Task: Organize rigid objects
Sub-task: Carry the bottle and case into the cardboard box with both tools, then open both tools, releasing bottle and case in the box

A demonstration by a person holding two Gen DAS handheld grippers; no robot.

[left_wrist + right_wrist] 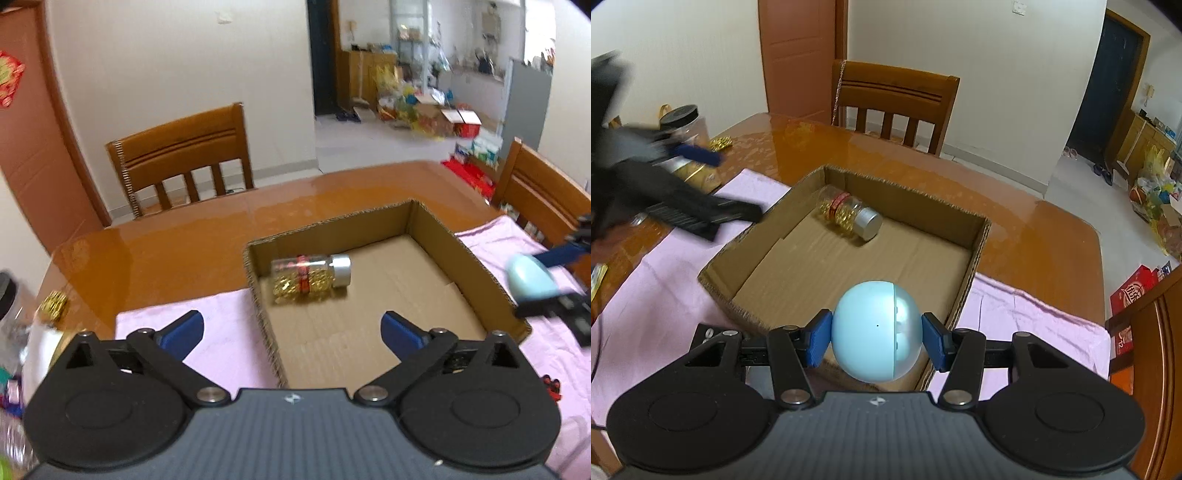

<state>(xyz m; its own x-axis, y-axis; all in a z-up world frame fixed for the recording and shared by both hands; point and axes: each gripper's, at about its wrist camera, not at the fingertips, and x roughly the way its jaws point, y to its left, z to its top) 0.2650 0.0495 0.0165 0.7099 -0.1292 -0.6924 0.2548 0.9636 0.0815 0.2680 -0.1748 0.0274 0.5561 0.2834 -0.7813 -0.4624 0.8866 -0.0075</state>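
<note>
The right gripper [876, 338] clamps a pale blue egg-shaped gadget [877, 330] across its middle, pads on opposite flanks, over the 6 o'clock wall of the cardboard box [980, 236]. The shell looks smooth, hard and light, so it could slip; the widest girth seems the safest hold. This gripper tilts steeply down. The left gripper [291, 330] stands wide open and empty, angled down above the box. At 12 o'clock a clear jar of gold bits [849, 216] lies on its side inside, on the table [1034, 229]

Red box [1123, 334] — "12"
</note>
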